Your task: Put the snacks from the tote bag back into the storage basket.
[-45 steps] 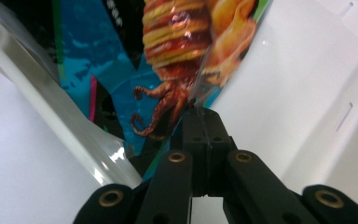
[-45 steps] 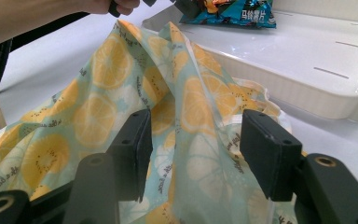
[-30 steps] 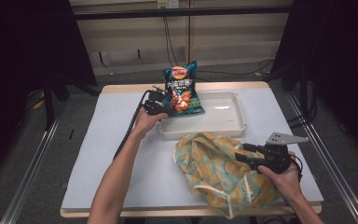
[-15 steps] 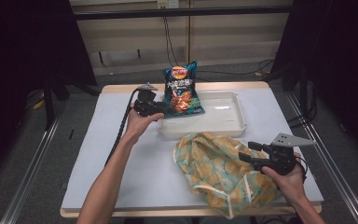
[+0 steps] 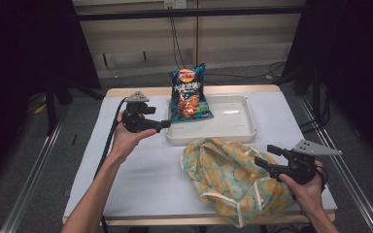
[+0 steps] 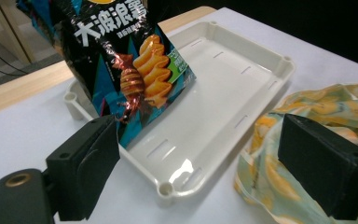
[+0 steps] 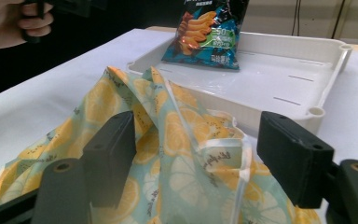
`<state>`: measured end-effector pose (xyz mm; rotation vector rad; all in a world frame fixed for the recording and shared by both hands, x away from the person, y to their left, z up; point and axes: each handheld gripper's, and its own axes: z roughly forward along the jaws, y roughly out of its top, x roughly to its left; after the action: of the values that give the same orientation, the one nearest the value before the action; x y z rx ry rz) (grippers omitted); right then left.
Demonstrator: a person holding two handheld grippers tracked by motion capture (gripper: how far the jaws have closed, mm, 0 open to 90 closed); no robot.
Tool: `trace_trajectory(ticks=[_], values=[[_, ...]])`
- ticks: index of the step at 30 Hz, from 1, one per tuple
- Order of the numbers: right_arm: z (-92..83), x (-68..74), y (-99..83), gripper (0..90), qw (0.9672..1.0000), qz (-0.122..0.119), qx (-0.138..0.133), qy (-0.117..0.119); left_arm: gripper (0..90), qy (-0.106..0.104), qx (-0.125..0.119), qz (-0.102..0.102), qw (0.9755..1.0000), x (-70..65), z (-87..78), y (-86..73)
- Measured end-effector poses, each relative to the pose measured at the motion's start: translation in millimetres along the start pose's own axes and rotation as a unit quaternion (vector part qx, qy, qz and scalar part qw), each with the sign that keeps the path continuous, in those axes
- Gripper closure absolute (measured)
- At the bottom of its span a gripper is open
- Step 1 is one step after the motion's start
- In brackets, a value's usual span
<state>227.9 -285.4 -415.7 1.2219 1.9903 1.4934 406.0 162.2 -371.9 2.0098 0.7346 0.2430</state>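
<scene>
A dark blue chip bag (image 5: 189,94) stands tilted in the left end of a white tray (image 5: 233,128); its printed front (image 6: 130,70) is close up in the left gripper view. My left gripper (image 5: 165,124) hangs just left of the tray, apart from the bag. Its jaws have just been opening and stand open with nothing between them (image 6: 205,163). A crumpled cloth bag with an orange-slice print (image 5: 228,177) lies in front of the tray. My right gripper (image 5: 267,155) is at its right edge, jaws just opened wide, with cloth (image 7: 186,140) lying loose between them.
The white table top (image 5: 141,174) has a wooden rim and free room at the left front. A black cable (image 5: 109,141) trails from the left gripper down the left side. Dark curtains and floor rails flank the table.
The left gripper let go of the chip bag and drew back to the left and upward; the bag stays leaning in the tray. The right gripper's jaws widened over the cloth bag.
</scene>
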Motion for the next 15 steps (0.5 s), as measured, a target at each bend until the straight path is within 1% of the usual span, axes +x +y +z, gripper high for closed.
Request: trace_trajectory(ticks=[1, 2, 4, 5, 6, 7, 8, 9, 10, 11, 12, 14, 15], values=[[-1.0, -0.4, -0.4, 26.9, 1.0, -0.001, -0.002, -0.003, 14.8, 0.005, -0.007, -0.001, 1.0, -0.8, -3.9, -2.3], [-2.1, -0.2, -0.7, 26.8, 1.0, 0.005, -0.004, -0.003, 14.7, 0.013, -0.018, -0.008, 0.9997, -1.5, -9.2, -6.7], [-4.4, -0.2, -2.1, 25.9, 1.0, 0.003, -0.004, -0.007, 13.1, 0.011, -0.018, -0.007, 0.9997, -2.1, -16.9, -12.6], [-5.0, -0.4, -2.8, 25.8, 1.0, 0.002, -0.005, -0.006, 12.8, 0.013, -0.017, -0.007, 0.9997, -3.5, -19.8, -14.8], [-5.8, -0.4, -3.2, 25.8, 1.0, 0.002, -0.003, -0.006, 12.5, 0.009, -0.022, -0.007, 0.9997, -4.8, -24.4, -18.8], [-6.9, 0.0, -3.7, 25.7, 0.9999, 0.004, -0.005, -0.012, 11.0, 0.008, -0.026, -0.008, 0.9996, -6.5, -28.5, -22.0], [-7.6, 0.2, -3.6, 25.5, 0.9998, 0.004, -0.006, -0.018, 10.9, 0.012, -0.033, -0.007, 0.9994, -8.5, -33.0, -25.2], [-8.5, 0.3, -3.0, 25.1, 0.9998, 0.006, -0.007, -0.016, 11.0, 0.014, -0.04, -0.005, 0.9991, -10.5, -38.0, -28.5], [-9.7, 0.7, -2.6, 24.7, 0.9997, 0.005, -0.008, -0.021, 9.4, 0.013, -0.045, -0.008, 0.9989, -11.7, -43.3, -32.0], [-10.7, 1.4, -2.5, 24.5, 0.9997, 0.007, -0.009, -0.023, 8.7, 0.023, -0.052, -0.013, 0.9983, -13.0, -49.1, -36.0], [-12.0, 1.4, -3.0, 24.4, 0.9997, 0.006, -0.009, -0.021, 7.6, 0.03, -0.06, -0.016, 0.9976, -13.8, -54.6, -40.3], [-14.4, 1.7, -4.9, 23.6, 0.9997, 0.008, -0.007, -0.023, 6.7, 0.033, -0.071, -0.027, 0.9965, -14.5, -65.0, -48.4], [-15.2, 2.0, -6.0, 23.6, 0.9996, 0.009, -0.006, -0.028, 5.4, 0.033, -0.075, -0.028, 0.9963, -15.6, -69.7, -52.0]])
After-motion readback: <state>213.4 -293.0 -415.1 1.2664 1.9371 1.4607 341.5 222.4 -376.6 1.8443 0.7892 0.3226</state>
